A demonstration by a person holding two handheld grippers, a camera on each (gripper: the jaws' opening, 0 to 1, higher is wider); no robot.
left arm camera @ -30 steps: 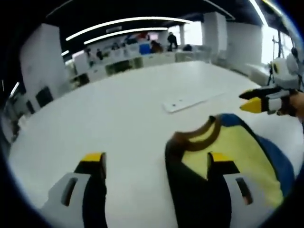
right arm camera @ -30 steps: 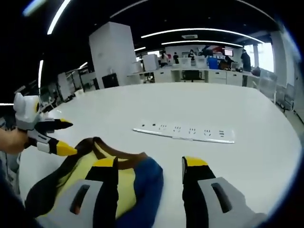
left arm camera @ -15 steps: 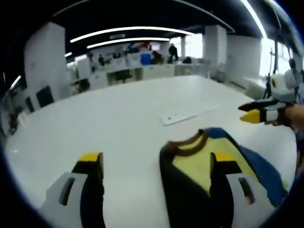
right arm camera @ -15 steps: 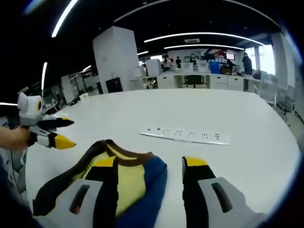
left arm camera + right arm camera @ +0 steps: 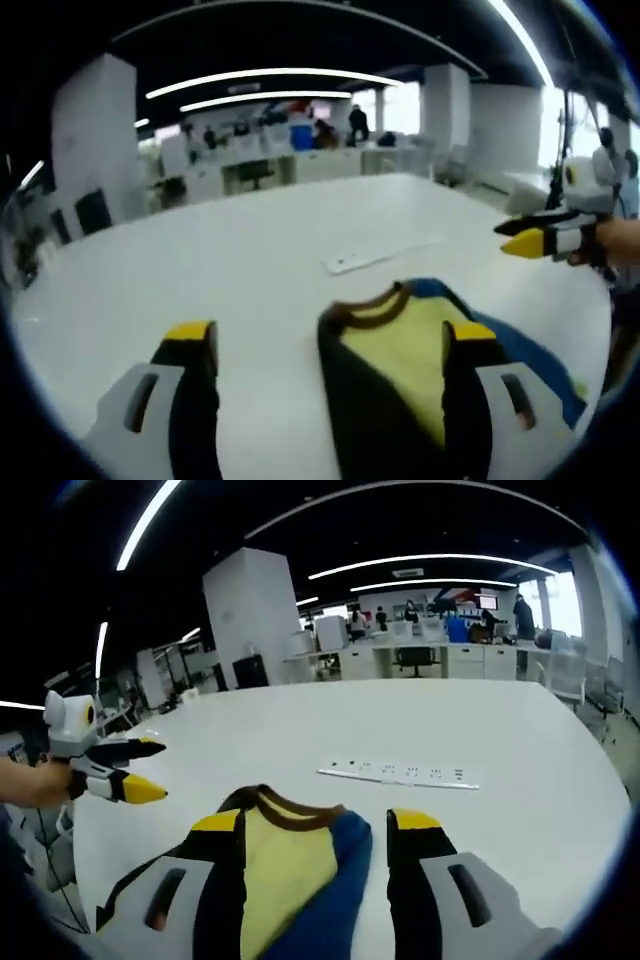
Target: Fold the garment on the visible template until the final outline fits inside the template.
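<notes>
Garment [image 5: 400,350] lying on white table [image 5: 230,260], part under left gripper [image 5: 330,345] right jaw; right gripper [image 5: 315,830] hovering, jaws straddling blue edge. Both jaws standing wide, gripping nothing. Template: cannot tell. Likely pre-grasp step; next calls for lowering, pinching edges.

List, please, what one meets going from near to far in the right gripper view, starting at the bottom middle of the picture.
Garment → power strip lying flat on the white table → desks with office chairs at the back of the room.
</notes>
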